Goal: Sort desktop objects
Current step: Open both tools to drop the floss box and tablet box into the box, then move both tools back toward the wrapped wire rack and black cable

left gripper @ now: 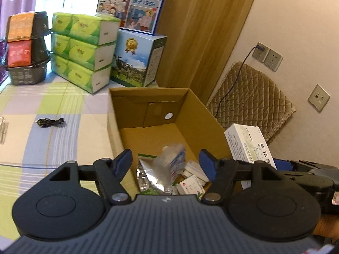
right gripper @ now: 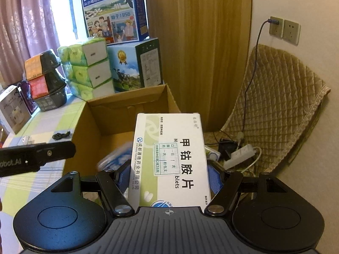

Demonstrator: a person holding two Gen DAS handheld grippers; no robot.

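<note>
White-and-green medicine box (right gripper: 171, 160) clamped between blue fingers (right gripper: 215, 180) of right gripper (right gripper: 169, 178), flat face up at centre of right wrist frame, near end cut off behind the gripper body, left finger mostly hidden beneath it. Seen again at right edge of left wrist frame, raised just beside the carton's right wall, lower end lost behind left gripper's linkage. Open cardboard carton (left gripper: 203, 114) at frame centre on the checked tabletop (left gripper: 53, 139), far half of floor bare. Left gripper (left gripper: 167, 160) low in its own frame, fingers spread wide with nothing between them, over the carton's near end. Heap inside carton only partly readable: crinkled clear packet (left gripper: 169, 160) with blue print, silver foil pouch (left gripper: 146, 175), several small white boxes (left gripper: 193, 177), all cut off below by the gripper body; print too small to read. Small black cable coil (left gripper: 50, 122) alone on tabletop at left of frame. Stacked green tissue packs (left gripper: 84, 50), black tubs with orange and red sleeves (left gripper: 25, 48), and milk cartons (left gripper: 135, 59) along upper left. Quilted tan cover (left gripper: 252, 101) at right; what lies beneath not visible. Wall sockets (left gripper: 267, 56) above, one with a plug and cord.
</note>
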